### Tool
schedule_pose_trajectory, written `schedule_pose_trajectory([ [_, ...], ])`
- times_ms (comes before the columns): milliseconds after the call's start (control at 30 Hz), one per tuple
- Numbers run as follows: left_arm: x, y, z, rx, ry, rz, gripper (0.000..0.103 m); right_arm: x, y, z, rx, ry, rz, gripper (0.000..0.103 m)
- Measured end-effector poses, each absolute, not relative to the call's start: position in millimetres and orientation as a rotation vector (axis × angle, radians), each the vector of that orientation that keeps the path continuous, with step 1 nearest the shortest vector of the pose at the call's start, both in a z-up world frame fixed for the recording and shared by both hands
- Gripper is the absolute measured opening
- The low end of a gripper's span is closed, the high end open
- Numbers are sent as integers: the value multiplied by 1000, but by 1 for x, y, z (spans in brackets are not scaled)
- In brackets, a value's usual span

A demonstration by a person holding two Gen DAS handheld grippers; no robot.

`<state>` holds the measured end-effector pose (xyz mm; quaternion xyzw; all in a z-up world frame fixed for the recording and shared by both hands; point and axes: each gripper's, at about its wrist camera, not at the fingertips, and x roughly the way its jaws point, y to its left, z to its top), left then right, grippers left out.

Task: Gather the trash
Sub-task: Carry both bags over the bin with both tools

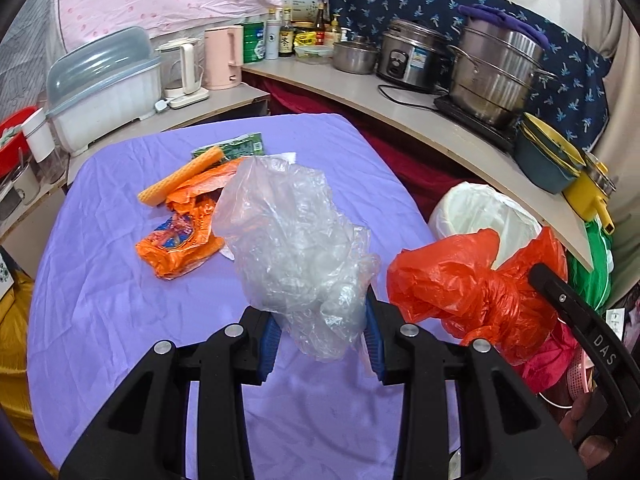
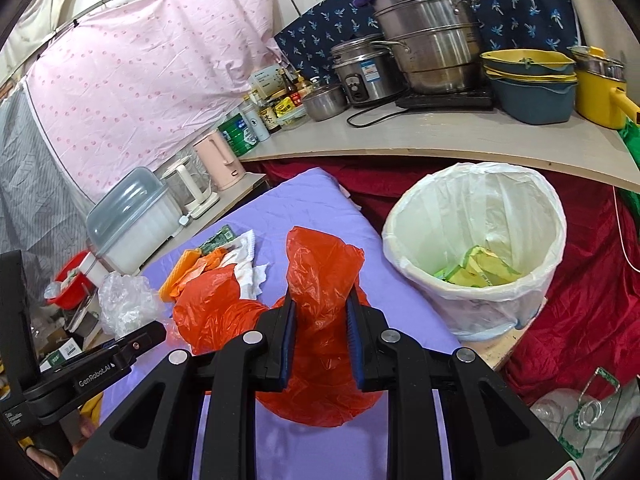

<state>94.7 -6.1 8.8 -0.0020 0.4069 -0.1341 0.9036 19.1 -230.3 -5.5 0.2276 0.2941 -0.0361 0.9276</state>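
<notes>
Trash lay on the purple surface (image 1: 120,320); left gripper (image 1: 320,340) clamped a clear bag (image 1: 296,240), right gripper (image 2: 320,344) an orange bag (image 2: 320,280), bin (image 2: 472,320) at two o'clock.

**Trash on the purple surface**

The surface (image 1: 120,280) has a wrinkly purple cloth all over it. Some trash lies on it near the far end. There is an orange wrapper (image 1: 180,236), all crumpled up. An orange ridged roll (image 1: 180,180) lies on top of it, and just behind the roll is a green packet (image 1: 236,146). Beside these lies some white paper towel (image 2: 248,260). The near part of the cloth is bare.
</notes>
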Motion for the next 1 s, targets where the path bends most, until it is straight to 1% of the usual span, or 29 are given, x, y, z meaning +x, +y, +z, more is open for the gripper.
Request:
schedule_pose_trajectory([
  [533, 92, -79, 12, 71, 844, -394, 35, -4, -294, -9, 533, 553, -185, 21],
  [1000, 110, -171, 11, 109, 872, -582, 35, -26, -381, -9, 590, 471, -381, 21],
])
